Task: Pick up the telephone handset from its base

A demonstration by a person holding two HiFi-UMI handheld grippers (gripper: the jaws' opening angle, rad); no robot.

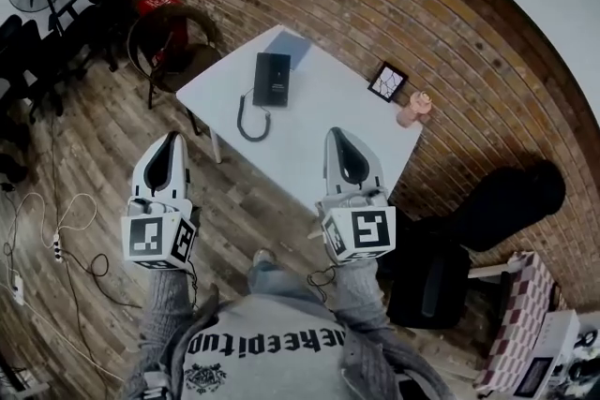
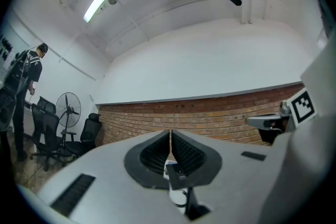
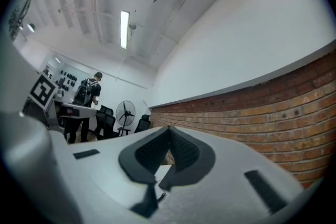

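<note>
Nearest to the camera, the left claw (image 1: 170, 143) and the right claw (image 1: 343, 141) are held side by side in front of the chest, and both are pointed ahead towards the table (image 1: 323, 122). The left claw's jaws are pressed together at the tips, with nothing between them. The right claw's jaws are likewise closed tip to tip and are empty. Only the wooden floor (image 1: 112, 136) is seen under the left claw. In the head view the right claw is seen against the table's near corner.

Further on, the black telephone (image 1: 273, 78) is seen lying towards the far left side of the white table, well apart from both claws. Its handset (image 1: 265, 78) cannot be clearly told from the base (image 1: 281, 85) at this size, and it is judged to rest on the base. A coiled cord (image 1: 246, 119) is looped from the telephone's near end towards the table's left edge.

The step in hand is judged to be the approach, since nothing has been touched yet. For the next move, one claw needs to be opened and carried forward and down over the handset. Its jaws should be set across the handset's narrow width and closed, and the lift should allow for the cord.

Beyond, a picture frame (image 1: 386, 81) and a small pinkish figure (image 1: 413, 110) are seen at the table's right edge, beside the brick wall (image 1: 375, 5).
</note>
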